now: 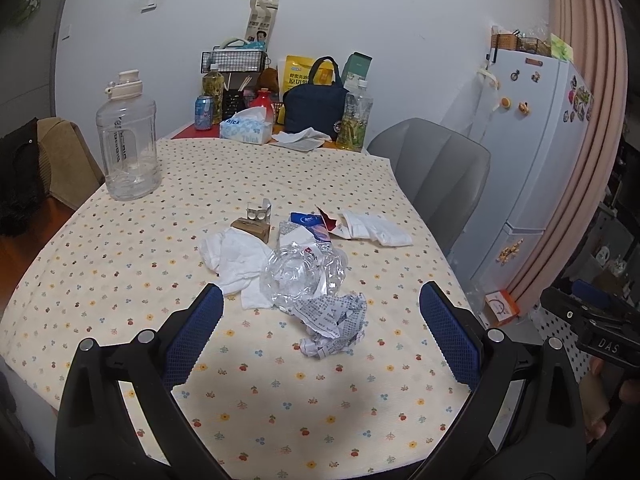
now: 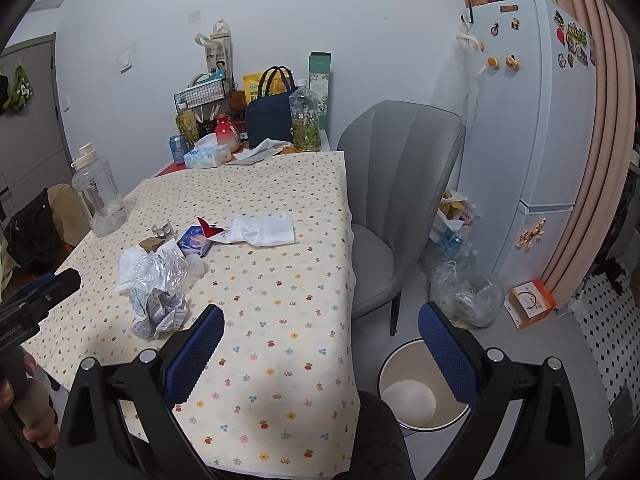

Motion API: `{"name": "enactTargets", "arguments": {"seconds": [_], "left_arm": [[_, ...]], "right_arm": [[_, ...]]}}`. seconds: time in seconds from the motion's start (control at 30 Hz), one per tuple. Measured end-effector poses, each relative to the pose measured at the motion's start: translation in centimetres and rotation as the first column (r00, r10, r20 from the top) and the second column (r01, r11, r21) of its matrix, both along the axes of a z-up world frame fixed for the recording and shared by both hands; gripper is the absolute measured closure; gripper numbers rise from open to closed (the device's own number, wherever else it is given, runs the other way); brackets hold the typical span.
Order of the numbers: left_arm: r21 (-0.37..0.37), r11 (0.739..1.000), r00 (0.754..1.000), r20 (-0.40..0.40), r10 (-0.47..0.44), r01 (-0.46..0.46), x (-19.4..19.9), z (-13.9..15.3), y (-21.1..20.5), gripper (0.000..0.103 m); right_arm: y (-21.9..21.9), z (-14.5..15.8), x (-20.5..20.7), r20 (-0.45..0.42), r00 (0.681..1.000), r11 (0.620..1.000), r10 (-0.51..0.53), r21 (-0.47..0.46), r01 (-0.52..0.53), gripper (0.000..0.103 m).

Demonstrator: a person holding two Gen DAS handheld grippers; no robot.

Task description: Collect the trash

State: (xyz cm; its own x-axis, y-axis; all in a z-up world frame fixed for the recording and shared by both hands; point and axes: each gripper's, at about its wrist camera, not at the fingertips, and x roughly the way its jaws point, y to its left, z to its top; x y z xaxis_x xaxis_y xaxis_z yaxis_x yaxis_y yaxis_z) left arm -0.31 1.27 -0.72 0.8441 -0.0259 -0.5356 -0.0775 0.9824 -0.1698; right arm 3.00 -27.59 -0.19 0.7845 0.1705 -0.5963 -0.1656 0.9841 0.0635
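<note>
Trash lies in a heap mid-table: a crumpled printed paper (image 1: 334, 328) (image 2: 158, 312), crushed clear plastic (image 1: 300, 272) (image 2: 164, 270), white tissues (image 1: 236, 258), a small brown box (image 1: 250, 228), a blue packet (image 1: 308, 224) (image 2: 194, 242) and a flat white tissue (image 1: 376, 228) (image 2: 262, 230). My left gripper (image 1: 320, 316) is open and empty, just short of the crumpled paper. My right gripper (image 2: 320, 332) is open and empty over the table's right edge. A white bin (image 2: 420, 392) stands on the floor below it.
A clear water jug (image 1: 128, 140) stands at the left of the flowered tablecloth (image 1: 120, 280). Bottles, a tissue box (image 1: 246, 126) and a navy bag (image 1: 314, 102) crowd the far end. A grey chair (image 2: 396, 184), a plastic bag (image 2: 466, 296) and a fridge (image 2: 532, 120) stand at the right.
</note>
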Motion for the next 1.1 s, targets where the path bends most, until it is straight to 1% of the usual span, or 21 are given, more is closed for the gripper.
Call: {"name": "enactTargets", "arguments": {"seconds": [0.73,0.97,1.1], "left_arm": [[-0.01,1.0,1.0,0.002,0.017,-0.017,-0.1,0.1,0.9,0.005],[0.004,1.0,1.0,0.021,0.017,-0.017,-0.6,0.8,0.7,0.005],[-0.001,1.0,0.999,0.027,0.027,-0.027,-0.8,0.8,1.1,0.005]], "right_arm": [[0.3,-0.2,-0.1,0.002,1.0,1.0,0.006,-0.001,-0.006,0.008],[0.0,-0.1,-0.2,0.007,1.0,1.0,0.004,0.014,-0.004,0.008],[0.0,-0.3,0.1,-0.003,1.0,1.0,0.007,0.019,-0.007,0.008]]}}
